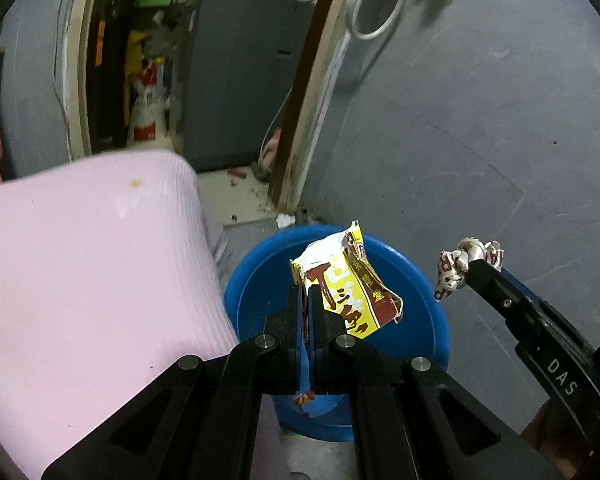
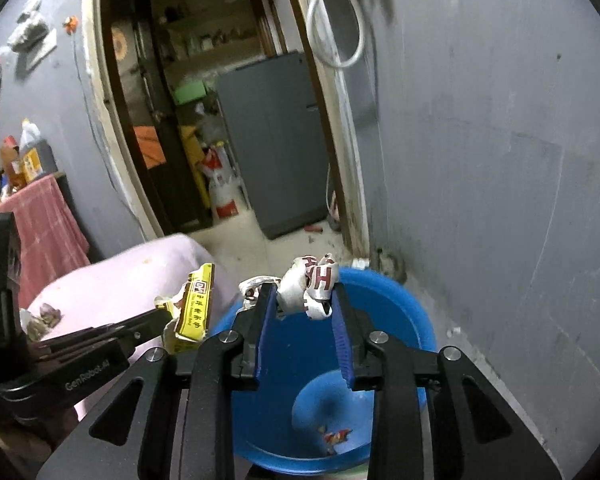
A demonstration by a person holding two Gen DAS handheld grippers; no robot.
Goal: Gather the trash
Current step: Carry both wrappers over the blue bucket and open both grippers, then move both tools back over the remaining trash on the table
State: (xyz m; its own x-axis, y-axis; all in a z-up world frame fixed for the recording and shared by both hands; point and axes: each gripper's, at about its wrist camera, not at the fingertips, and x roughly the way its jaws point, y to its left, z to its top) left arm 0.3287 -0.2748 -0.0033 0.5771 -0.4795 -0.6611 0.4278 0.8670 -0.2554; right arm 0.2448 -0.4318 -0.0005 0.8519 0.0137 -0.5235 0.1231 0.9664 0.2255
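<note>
On the far left lies a pink cushion (image 1: 84, 264), its rounded edge bulging close against the blue bin (image 1: 432, 344), which stands on the floor by the grey wall (image 1: 480, 140), just this side of an open doorway (image 2: 220, 140).

The left gripper (image 1: 307, 304) has its fingers (image 1: 294, 320) closed tight on a torn yellow and brown wrapper (image 1: 352, 288). The wrapper hangs over the bin's open mouth, and a scrap of it pokes out below the clamp.

To the right, the right gripper (image 2: 305, 308) carries a crumpled white wrapper with red letters (image 2: 312, 284). Its fingers (image 2: 266, 332) stand a fair way apart; the wad sits at their tips and seems caught mainly against the left one, so I cannot tell how firmly it is pinched. It too is above the bin, near the far rim. A small bit of coloured litter (image 2: 336, 438) already lies in the bottom.

The step in hand looks like the drop: both pieces are carried to the bin and need only letting go. The next move calls for opening each pair of fingers while the pieces are well inside the rim, perhaps lowering a little first, since light wrappers drift.

Room is tight at the sides: cushion on the left, wall close on the right. Above the bin it is open.
</note>
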